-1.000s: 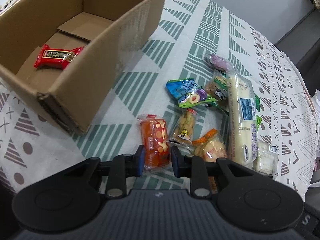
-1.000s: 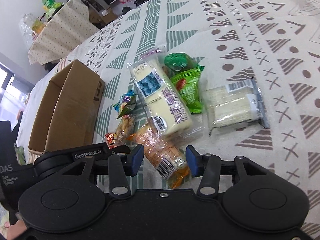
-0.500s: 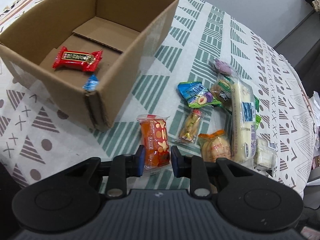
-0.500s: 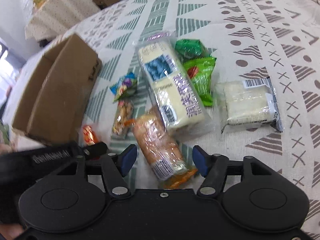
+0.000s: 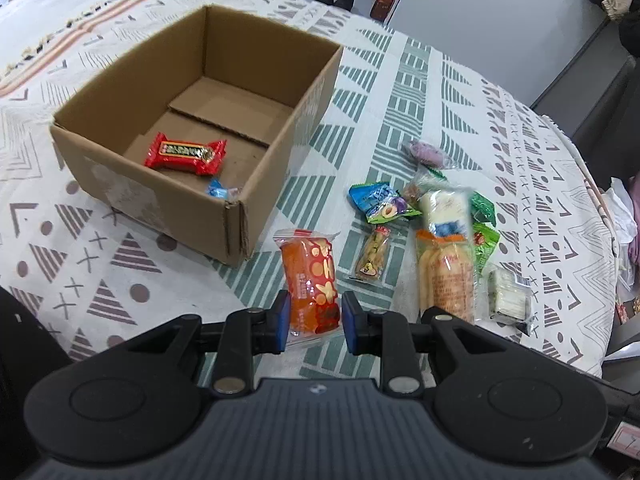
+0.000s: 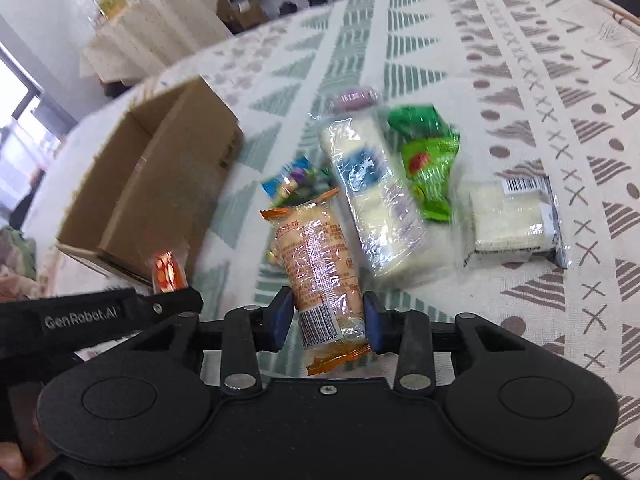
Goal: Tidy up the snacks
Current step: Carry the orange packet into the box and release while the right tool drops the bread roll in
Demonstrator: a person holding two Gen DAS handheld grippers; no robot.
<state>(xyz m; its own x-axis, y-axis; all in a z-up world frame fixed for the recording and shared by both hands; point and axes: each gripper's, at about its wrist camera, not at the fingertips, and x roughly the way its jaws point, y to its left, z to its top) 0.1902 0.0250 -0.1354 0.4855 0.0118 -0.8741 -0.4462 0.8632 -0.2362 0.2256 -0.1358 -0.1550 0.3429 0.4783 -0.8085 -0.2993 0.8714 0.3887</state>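
- My left claw pinches the near end of a clear-wrapped orange snack packet with pale printed shapes, just off the near corner of the open brown cardboard box.
- My right claw has just been closing and now clamps a clear packet of tan biscuits with orange crimped ends.
- A red wrapped candy bar lies inside the box.
- The remaining packets sit clustered on the table's patterned cloth.
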